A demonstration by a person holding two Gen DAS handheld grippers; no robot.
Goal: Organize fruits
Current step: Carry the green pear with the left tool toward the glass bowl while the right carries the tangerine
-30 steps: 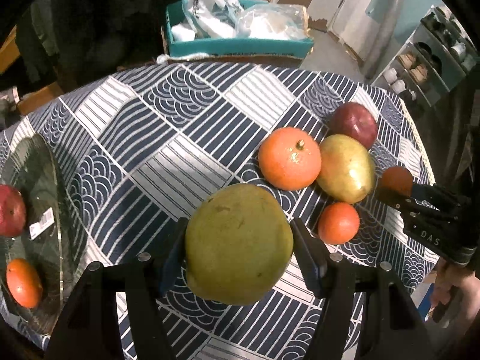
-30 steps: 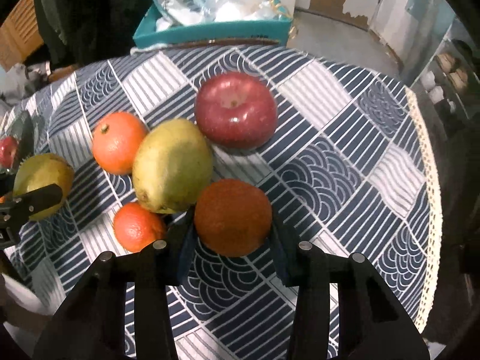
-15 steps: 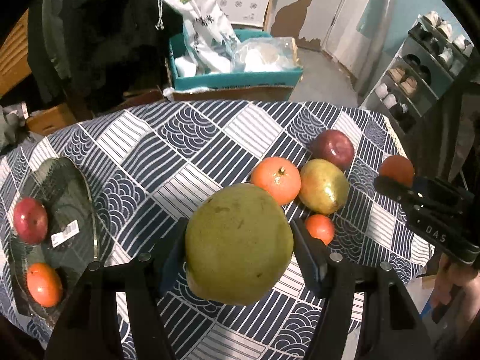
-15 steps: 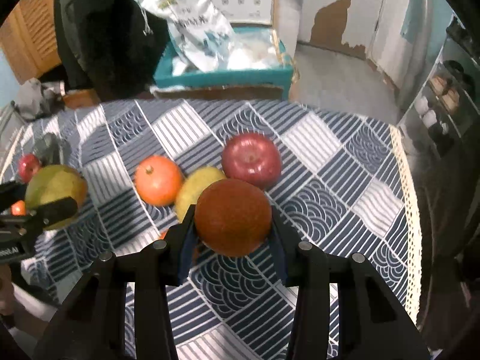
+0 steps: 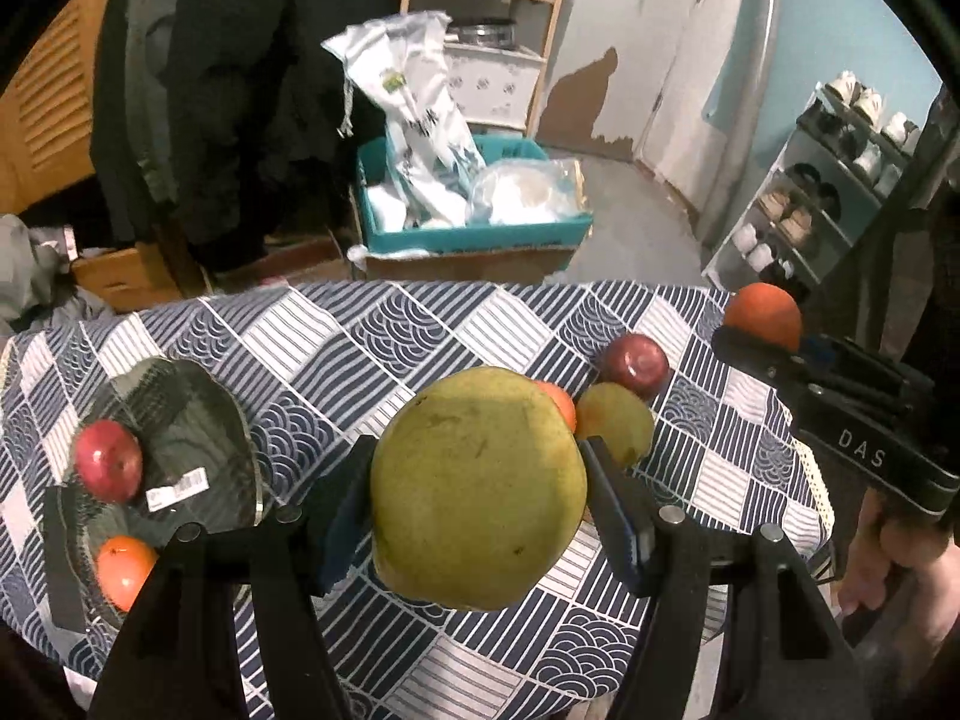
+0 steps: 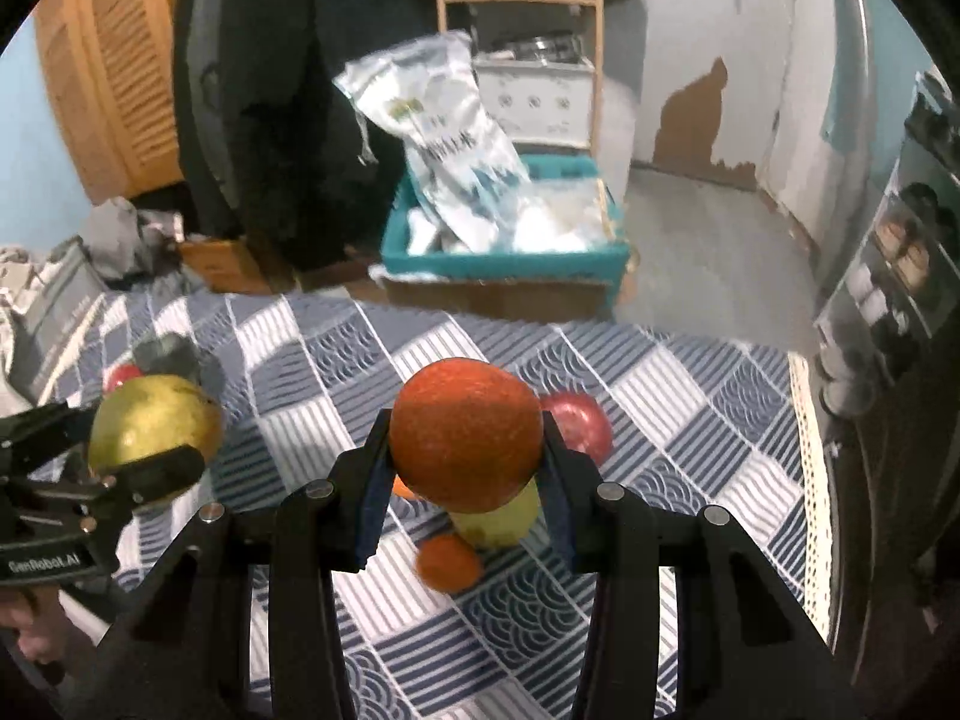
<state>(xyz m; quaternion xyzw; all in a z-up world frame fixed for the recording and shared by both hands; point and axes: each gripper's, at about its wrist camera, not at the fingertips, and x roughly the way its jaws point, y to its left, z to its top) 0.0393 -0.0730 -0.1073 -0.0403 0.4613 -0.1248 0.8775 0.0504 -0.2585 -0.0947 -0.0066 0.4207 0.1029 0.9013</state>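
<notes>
A big green fruit [image 5: 477, 489] sits clamped in the left gripper [image 5: 474, 498], lifted above the tablecloth [image 5: 372, 342]; the glass plate [image 5: 198, 420] lies to its lower left, nearer this hand. The right gripper [image 6: 465, 450] is closed on an orange [image 6: 465, 443], farther right, over the remaining fruit pile [image 6: 498, 516]

Far behind stands a light wooden shelf unit [image 5: 487, 30] by a white wall with peeled brown patches [image 5: 591, 90]. The grey concrete floor [image 5: 636, 222] reaches a grey shoe rack [image 5: 822, 192] at the right.
</notes>
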